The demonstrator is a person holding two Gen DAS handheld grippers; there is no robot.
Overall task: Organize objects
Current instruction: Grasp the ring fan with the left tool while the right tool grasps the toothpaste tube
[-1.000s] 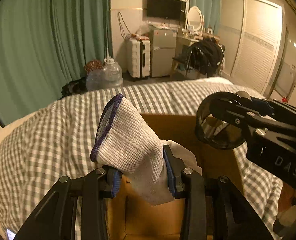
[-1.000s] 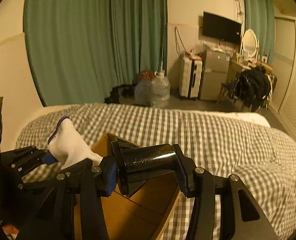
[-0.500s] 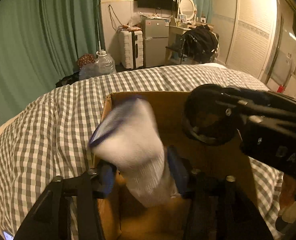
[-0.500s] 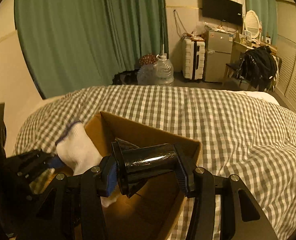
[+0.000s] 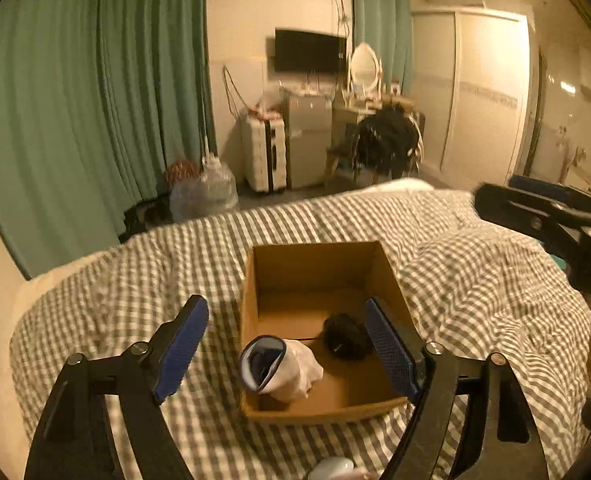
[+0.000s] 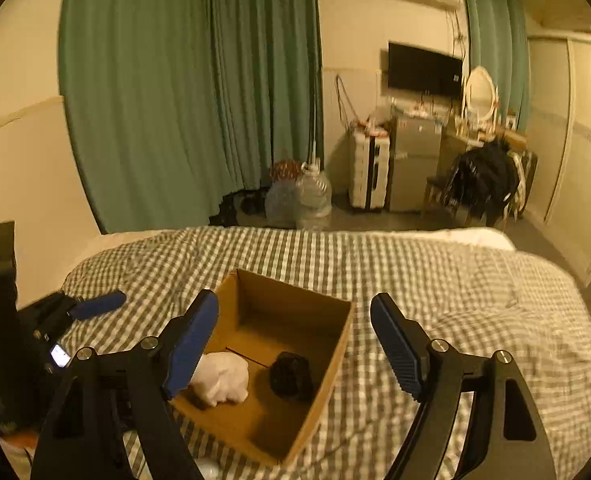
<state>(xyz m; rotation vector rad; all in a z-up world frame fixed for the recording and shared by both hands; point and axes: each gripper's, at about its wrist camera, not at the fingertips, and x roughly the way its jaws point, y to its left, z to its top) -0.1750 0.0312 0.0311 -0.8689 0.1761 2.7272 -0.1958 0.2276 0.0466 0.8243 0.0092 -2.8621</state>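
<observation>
Covering the bed, a checked blanket [image 5: 143,280] carries an open cardboard box [image 5: 315,260]. Inside lie a white sock [image 5: 291,372] and a black object [image 5: 345,336]. Left gripper [image 5: 285,344] and right gripper [image 6: 293,342] hover above, fingers spread wide, holding nothing.

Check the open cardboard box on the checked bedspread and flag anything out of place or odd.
Nothing stands out. The open cardboard box sits flat on the checked bedspread, holding the white glove with a blue cuff and the black cylindrical object, both lying loose on its floor. Nothing looks spilled or damaged.
</observation>
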